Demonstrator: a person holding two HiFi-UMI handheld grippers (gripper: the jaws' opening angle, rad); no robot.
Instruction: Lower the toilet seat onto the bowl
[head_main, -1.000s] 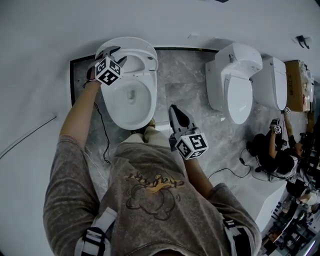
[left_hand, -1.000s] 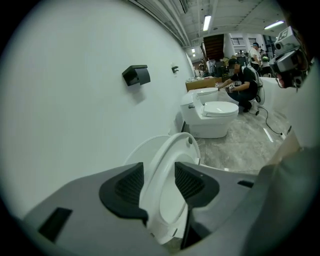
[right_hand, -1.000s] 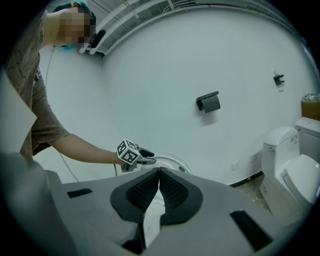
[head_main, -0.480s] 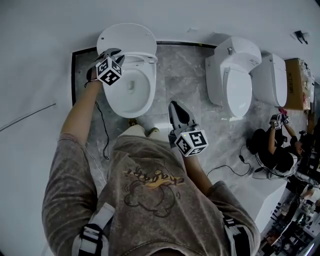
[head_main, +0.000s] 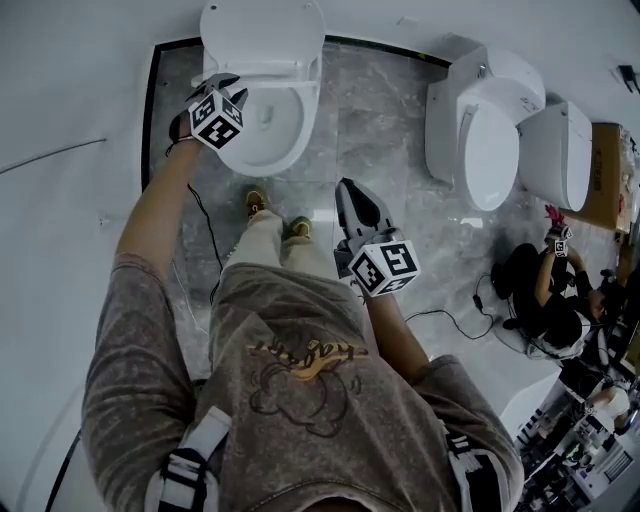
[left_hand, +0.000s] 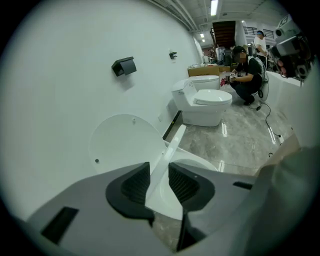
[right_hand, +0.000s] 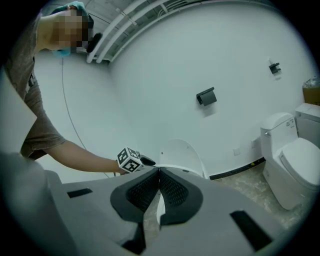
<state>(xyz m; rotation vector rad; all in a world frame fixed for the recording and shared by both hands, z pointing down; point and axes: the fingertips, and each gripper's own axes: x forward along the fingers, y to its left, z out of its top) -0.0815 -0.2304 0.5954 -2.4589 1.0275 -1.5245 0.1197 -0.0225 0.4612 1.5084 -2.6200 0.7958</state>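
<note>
A glossy grey marbled tile floor (head_main: 380, 130) met the white wall along a black skirting strip (head_main: 152, 110). On it stood a white ceramic toilet with raised round lid (head_main: 262, 35), a second white toilet (head_main: 490, 150) and a third white toilet (head_main: 562, 150) beside it. A thin black cable (head_main: 207, 238) trailed past the wearer's shoes (head_main: 256, 203). Farther right, a crouching person in dark clothes (head_main: 545, 300) was near a brown cardboard box (head_main: 608, 175).

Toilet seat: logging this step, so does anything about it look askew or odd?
The toilet seat stands tilted, partway down, its rim between the fingers of the left gripper, which just closed in, then eased. Lid upright; nothing spilled or broken.
</note>
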